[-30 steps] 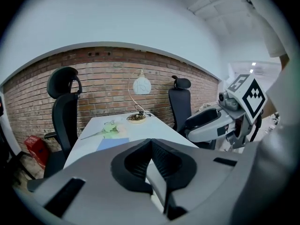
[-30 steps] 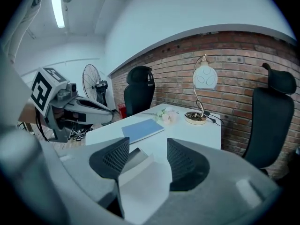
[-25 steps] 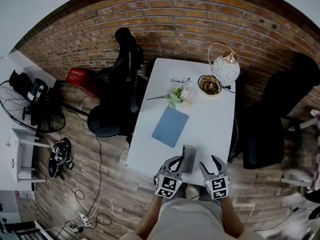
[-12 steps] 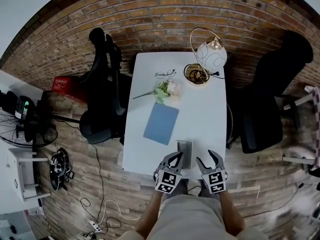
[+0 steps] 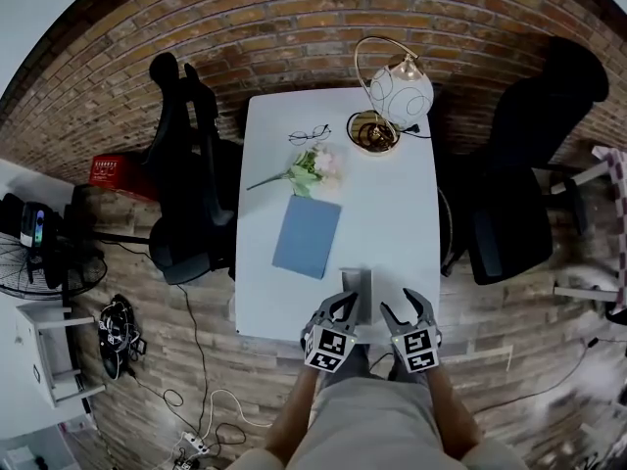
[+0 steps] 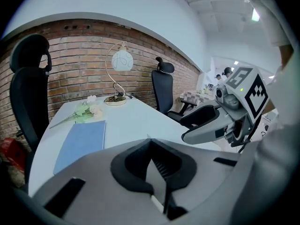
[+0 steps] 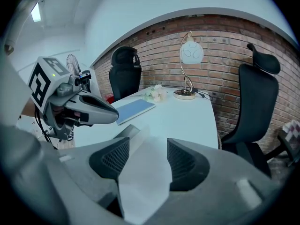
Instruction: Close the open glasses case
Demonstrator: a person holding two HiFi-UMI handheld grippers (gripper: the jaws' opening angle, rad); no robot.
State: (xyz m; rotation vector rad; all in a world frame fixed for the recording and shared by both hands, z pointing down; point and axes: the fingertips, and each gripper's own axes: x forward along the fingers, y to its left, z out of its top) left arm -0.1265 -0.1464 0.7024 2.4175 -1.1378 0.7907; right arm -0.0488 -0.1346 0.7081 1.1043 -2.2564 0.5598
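Two grippers at the near table edge: my left gripper [image 5: 340, 307] and right gripper [image 5: 407, 307], side by side. Left gripper view: jaws only a narrow V apart, a grey surface shows in the gap, and I can't tell what it is. Nothing clearly clamped. Right gripper view: jaws wide apart, with only bare white table [image 7: 187, 114] between them.

The grey glasses case [image 5: 357, 290] sits between the two grippers, just ahead and closer to the left one. In the right gripper view its edge [image 7: 125, 131] shows just left of the left jaw. I can't tell whether the lid is up.

Further ahead of the left gripper: a blue notebook [image 5: 307, 236], then flowers [image 5: 315, 167], then eyeglasses [image 5: 310, 135]. Far ahead of the right gripper there's a globe lamp [image 5: 400, 93]. Black office chairs [image 5: 191, 174] stand on either side.
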